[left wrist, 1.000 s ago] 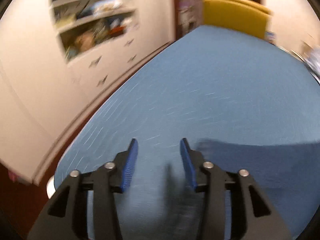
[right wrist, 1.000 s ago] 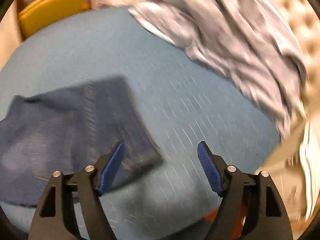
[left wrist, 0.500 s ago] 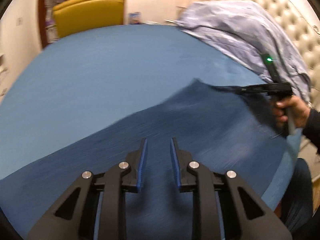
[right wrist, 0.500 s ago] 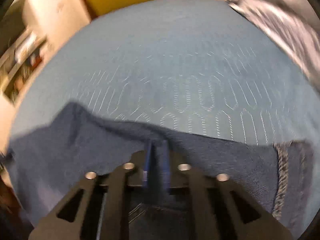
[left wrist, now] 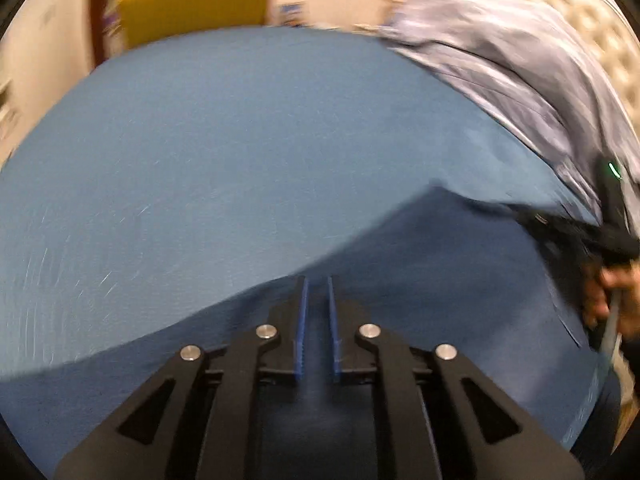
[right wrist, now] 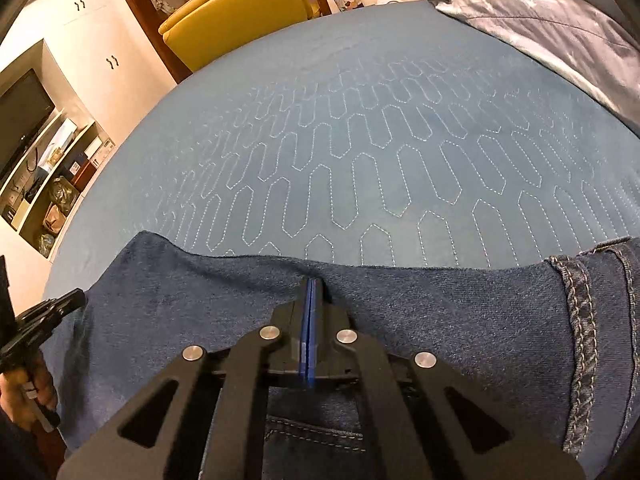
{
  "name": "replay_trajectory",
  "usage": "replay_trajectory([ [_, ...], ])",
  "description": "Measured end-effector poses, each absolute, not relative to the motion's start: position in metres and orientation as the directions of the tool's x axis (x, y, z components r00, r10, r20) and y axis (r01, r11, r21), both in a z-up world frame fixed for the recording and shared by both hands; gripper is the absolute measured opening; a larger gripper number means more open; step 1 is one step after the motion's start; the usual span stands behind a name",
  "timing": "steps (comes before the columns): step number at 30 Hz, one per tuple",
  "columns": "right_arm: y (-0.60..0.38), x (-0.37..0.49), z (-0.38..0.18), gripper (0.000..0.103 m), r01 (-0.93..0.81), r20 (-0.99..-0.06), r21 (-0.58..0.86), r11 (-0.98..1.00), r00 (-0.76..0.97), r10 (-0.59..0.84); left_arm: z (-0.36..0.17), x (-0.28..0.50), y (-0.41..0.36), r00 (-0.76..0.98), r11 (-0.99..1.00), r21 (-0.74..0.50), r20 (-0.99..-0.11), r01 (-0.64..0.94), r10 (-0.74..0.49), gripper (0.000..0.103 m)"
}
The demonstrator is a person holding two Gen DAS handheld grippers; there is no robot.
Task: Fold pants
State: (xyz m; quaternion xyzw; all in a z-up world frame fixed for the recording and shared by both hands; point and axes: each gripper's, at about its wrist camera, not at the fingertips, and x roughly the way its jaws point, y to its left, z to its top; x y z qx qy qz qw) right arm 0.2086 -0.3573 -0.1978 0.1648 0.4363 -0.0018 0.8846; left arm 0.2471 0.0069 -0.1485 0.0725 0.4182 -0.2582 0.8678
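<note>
The right gripper (right wrist: 311,292) is clenched on the far edge of the pants (right wrist: 440,320): its blue pads meet with no gap and pinch a small ridge of denim at their tips. The left gripper (left wrist: 317,292) has just been closing; a narrow slot is left between its pads, denim lies under and between them, and whether they press on the cloth cannot be told through the blur.

The dark denim pants lie spread along the near edge of a bed covered by a blue quilt (right wrist: 360,140), filling the right wrist view from 8 o'clock round to 3 o'clock, with a stitched seam (right wrist: 580,320) at 3 o'clock. The rest of the quilt lies bare out to its far edge.

Only the right wrist view is sharp. It shows the quilt's white stitched pattern, shelves with clutter (right wrist: 52,184) and a dark screen (right wrist: 20,116) at 9 o'clock, and white cupboard doors (right wrist: 96,32) at 10 o'clock. At 8 o'clock it catches the left gripper held in a hand (right wrist: 24,392). The left wrist view, smeared, shows the other hand (left wrist: 616,300) on the right gripper's handle at 3 o'clock, and a tufted headboard (left wrist: 592,32) at 2 o'clock.

A yellow armchair (right wrist: 240,12) stands past the bed at 11 o'clock. A crumpled grey bedcover (right wrist: 540,12) is heaped on the quilt at 1 o'clock, well apart from the pants.
</note>
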Motion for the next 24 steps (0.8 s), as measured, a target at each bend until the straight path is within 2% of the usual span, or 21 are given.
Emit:
replay_trajectory([
  [2, -0.359, 0.207, -0.198, 0.0, 0.146, -0.768, 0.304, 0.941, 0.622, 0.151, -0.154, 0.244, -0.031, 0.496, 0.823, -0.062, -0.772, 0.564, -0.398, 0.016],
  [4, -0.36, 0.202, -0.194, 0.0, 0.149, -0.762, 0.32, 0.936, 0.627, 0.161, -0.167, 0.256, -0.047, 0.517, 0.859, 0.019, -0.806, 0.511, -0.29, 0.016],
  [5, -0.363, 0.198, -0.19, 0.0, 0.162, -0.763, 0.307, 0.938, 0.631, 0.141, -0.17, 0.266, -0.04, 0.541, 0.899, 0.035, -0.809, 0.436, -0.23, 0.015],
  [6, -0.366, 0.192, -0.183, 0.007, 0.177, -0.758, 0.289, 0.941, 0.643, 0.112, -0.165, 0.27, -0.03, 0.572, 0.935, 0.041, -0.8, 0.353, -0.181, 0.015],
  [7, -0.374, 0.18, -0.173, 0.025, 0.187, -0.737, 0.278, 0.942, 0.67, 0.084, -0.16, 0.271, -0.027, 0.597, 0.948, 0.054, -0.788, 0.312, -0.152, 0.015],
  [8, -0.38, 0.171, -0.167, 0.047, 0.205, -0.728, 0.26, 0.943, 0.684, 0.052, -0.15, 0.266, -0.032, 0.633, 0.95, 0.072, -0.761, 0.304, -0.144, 0.016],
  [9, -0.388, 0.161, -0.161, 0.054, 0.237, -0.721, 0.233, 0.943, 0.693, 0.004, -0.143, 0.26, -0.042, 0.645, 0.935, 0.077, -0.743, 0.346, -0.178, 0.017],
  [12, -0.412, 0.135, -0.15, 0.055, 0.29, -0.698, 0.205, 0.935, 0.713, -0.068, -0.127, 0.237, -0.116, 0.606, 0.829, 0.067, -0.716, 0.555, -0.348, 0.018],
  [13, -0.42, 0.13, -0.149, 0.055, 0.31, -0.707, 0.183, 0.933, 0.701, -0.094, -0.13, 0.231, -0.149, 0.554, 0.778, 0.04, -0.725, 0.627, -0.41, 0.018],
  [15, -0.432, 0.126, -0.151, 0.055, 0.329, -0.728, 0.152, 0.932, 0.675, -0.12, -0.144, 0.228, -0.185, 0.454, 0.722, -0.024, -0.763, 0.692, -0.46, 0.018],
  [17, -0.444, 0.123, -0.159, 0.055, 0.35, -0.754, 0.12, 0.929, 0.641, -0.145, -0.168, 0.238, -0.223, 0.371, 0.678, -0.039, -0.813, 0.734, -0.449, 0.02],
  [19, -0.461, 0.117, -0.17, 0.055, 0.385, -0.773, 0.105, 0.917, 0.612, -0.168, -0.187, 0.256, -0.244, 0.393, 0.712, -0.009, -0.829, 0.702, -0.398, 0.021],
  [20, -0.469, 0.113, -0.176, 0.055, 0.401, -0.78, 0.1, 0.911, 0.6, -0.179, -0.182, 0.268, -0.243, 0.417, 0.742, -0.009, -0.823, 0.67, -0.386, 0.015],
  [22, -0.486, 0.103, -0.182, 0.053, 0.433, -0.792, 0.142, 0.89, 0.589, -0.161, -0.17, 0.276, -0.246, 0.475, 0.802, 0.019, -0.813, 0.598, -0.335, 0.017],
  [24, -0.487, 0.085, -0.169, 0.052, 0.438, -0.76, 0.17, 0.883, 0.628, -0.165, -0.15, 0.262, -0.241, 0.484, 0.799, -0.021, -0.785, 0.602, -0.385, 0.019],
])
